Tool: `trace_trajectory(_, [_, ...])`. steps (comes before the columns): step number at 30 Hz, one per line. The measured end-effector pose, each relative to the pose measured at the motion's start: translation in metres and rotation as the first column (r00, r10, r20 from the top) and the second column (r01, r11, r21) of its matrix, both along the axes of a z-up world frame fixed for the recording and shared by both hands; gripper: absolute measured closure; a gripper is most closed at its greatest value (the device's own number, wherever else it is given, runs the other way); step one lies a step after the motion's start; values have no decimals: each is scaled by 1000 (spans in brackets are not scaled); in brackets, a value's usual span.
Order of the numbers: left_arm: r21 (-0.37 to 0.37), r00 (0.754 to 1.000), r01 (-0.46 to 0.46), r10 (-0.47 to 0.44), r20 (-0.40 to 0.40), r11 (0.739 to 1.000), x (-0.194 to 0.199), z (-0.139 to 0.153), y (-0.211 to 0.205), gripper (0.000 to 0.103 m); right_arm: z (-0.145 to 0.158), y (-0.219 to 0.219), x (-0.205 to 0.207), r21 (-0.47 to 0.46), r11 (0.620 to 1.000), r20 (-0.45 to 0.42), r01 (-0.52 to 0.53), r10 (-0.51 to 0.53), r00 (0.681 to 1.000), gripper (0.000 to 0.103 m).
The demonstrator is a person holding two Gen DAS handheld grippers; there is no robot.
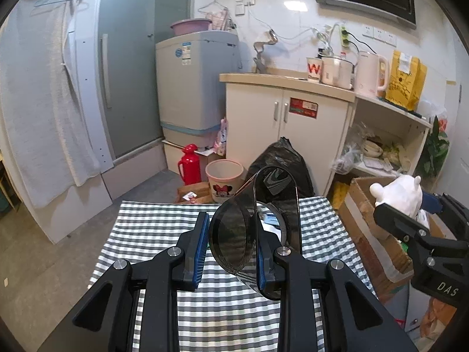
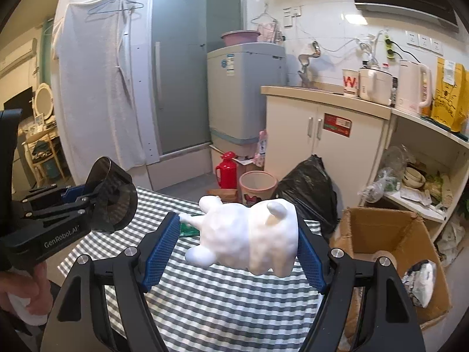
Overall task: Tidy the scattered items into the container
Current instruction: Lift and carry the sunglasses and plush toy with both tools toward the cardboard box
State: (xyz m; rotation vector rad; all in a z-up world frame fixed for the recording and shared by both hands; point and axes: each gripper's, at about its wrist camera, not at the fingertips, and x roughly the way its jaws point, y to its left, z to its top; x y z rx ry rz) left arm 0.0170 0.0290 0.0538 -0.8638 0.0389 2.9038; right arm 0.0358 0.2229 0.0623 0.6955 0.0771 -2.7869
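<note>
"GenRoboLAI" is printed in white on the left tongs body. "DAS" shows on the right tongs housing. A red "W" marks the paper cup on the tabletop.

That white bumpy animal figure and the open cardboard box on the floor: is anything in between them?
In the right wrist view, only the gripper's blue-padded right finger and the checked tablecloth's edge lie between the white animal figure and the cardboard box.
</note>
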Motion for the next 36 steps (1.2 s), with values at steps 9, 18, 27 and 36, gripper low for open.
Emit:
trace_trajectory(9, [10, 999, 44, -44, -7, 999, -13, 2, 43, 76, -1, 40, -8, -2, 996, 10, 86, -86, 996, 28])
trace_trajectory(18, [24, 996, 90, -90, -1, 996, -27, 2, 82, 76, 3, 82, -15, 14, 985, 13, 171, -171, 985, 28])
trace_trajectory(27, [36, 987, 162, -162, -8, 986, -40, 7, 130, 76, 12, 122, -19, 37, 970, 5, 239, -240, 971, 27])
trace_trajectory(36, [40, 972, 236, -236, -18, 971, -47, 16, 173, 76, 27, 153, -20, 52, 955, -16, 291, -290, 957, 27])
